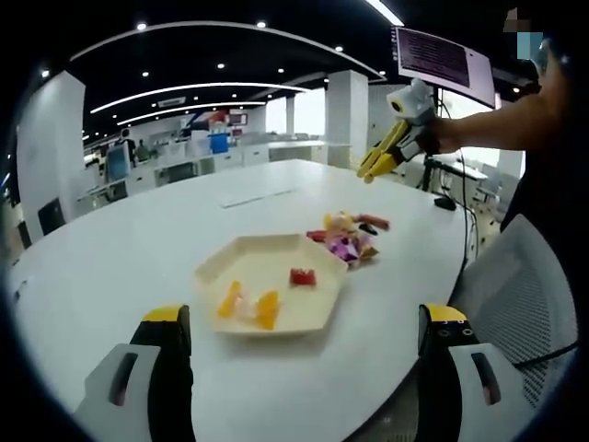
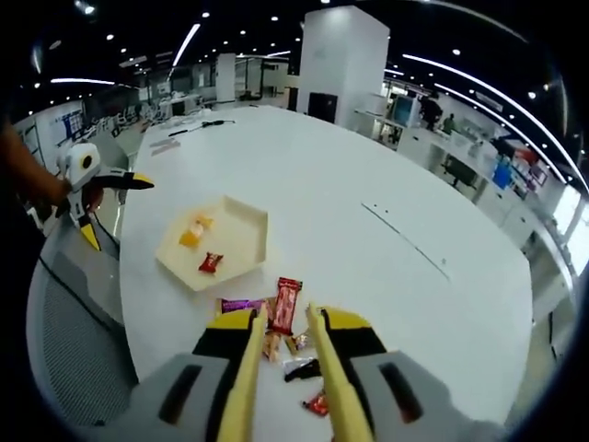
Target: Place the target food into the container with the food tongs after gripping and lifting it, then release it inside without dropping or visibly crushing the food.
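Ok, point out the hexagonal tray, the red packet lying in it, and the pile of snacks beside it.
Hexagonal tray (image 1: 241,260), left gripper view: bare floor, upper left.
Red packet (image 1: 303,276), left gripper view: packet's middle.
Pile of snacks (image 1: 347,241), left gripper view: centre of the heap.

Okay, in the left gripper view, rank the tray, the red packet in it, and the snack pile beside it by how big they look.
1. Hexagonal tray, clearly largest.
2. Snack pile, though it lies farther from the camera.
3. Red packet, smallest.

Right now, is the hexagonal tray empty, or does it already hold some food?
Not empty. The hexagonal tray holds a red wrapped piece and orange-yellow pieces. More wrapped snacks lie outside it on the table.
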A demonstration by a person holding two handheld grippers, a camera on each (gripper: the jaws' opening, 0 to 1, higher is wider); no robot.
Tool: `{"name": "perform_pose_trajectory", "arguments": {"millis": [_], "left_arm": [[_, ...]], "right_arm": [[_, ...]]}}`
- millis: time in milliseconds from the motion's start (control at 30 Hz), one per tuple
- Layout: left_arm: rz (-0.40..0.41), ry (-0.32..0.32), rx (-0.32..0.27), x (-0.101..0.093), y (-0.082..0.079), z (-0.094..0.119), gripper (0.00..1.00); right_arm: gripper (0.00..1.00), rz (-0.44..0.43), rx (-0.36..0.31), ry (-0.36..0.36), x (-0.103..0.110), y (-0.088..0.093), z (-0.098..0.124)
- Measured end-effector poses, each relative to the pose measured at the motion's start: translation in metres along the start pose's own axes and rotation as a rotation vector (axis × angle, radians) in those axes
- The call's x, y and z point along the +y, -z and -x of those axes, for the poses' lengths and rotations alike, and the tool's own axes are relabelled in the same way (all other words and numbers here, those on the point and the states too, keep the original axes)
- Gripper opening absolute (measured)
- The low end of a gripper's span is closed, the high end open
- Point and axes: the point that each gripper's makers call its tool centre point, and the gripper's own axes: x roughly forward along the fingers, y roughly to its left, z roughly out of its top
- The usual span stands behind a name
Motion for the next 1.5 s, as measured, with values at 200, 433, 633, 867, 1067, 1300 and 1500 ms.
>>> {"name": "perform_pose_trajectory", "arguments": {"millis": [200, 433, 633, 867, 1067, 1300, 1500], "left_arm": [[-0.008, -0.003, 0.014, 0.0, 0.003, -0.001, 0.99], [0.0, -0.023, 0.018, 0.004, 0.003, 0.0, 0.99], [-0.001, -0.017, 0.04, 0.002, 0.008, -0.002, 0.99], [0.001, -0.057, 0.08, 0.01, 0.017, -0.001, 1.0], [-0.01, -0.091, 0.08, 0.017, 0.016, 0.0, 1.0], [-0.034, -0.103, 0.108, 0.019, 0.023, 0.0, 1.0], [-0.039, -0.113, 0.103, 0.02, 0.021, 0.0, 1.0]], "right_arm": [[0.27, 0.007, 0.0, 0.001, 0.001, 0.003, 0.006], [0.27, -0.015, 0.0, 0.021, -0.008, 0.01, 0.009], [0.27, -0.024, 0.007, 0.037, -0.013, 0.02, 0.011], [0.27, -0.058, 0.026, 0.054, -0.022, 0.047, 0.002], [0.28, -0.091, 0.038, 0.065, -0.025, 0.065, -0.01], [0.28, -0.108, 0.062, 0.085, -0.024, 0.086, -0.031], [0.28, -0.195, 0.103, 0.122, -0.028, 0.107, -0.047]]}}
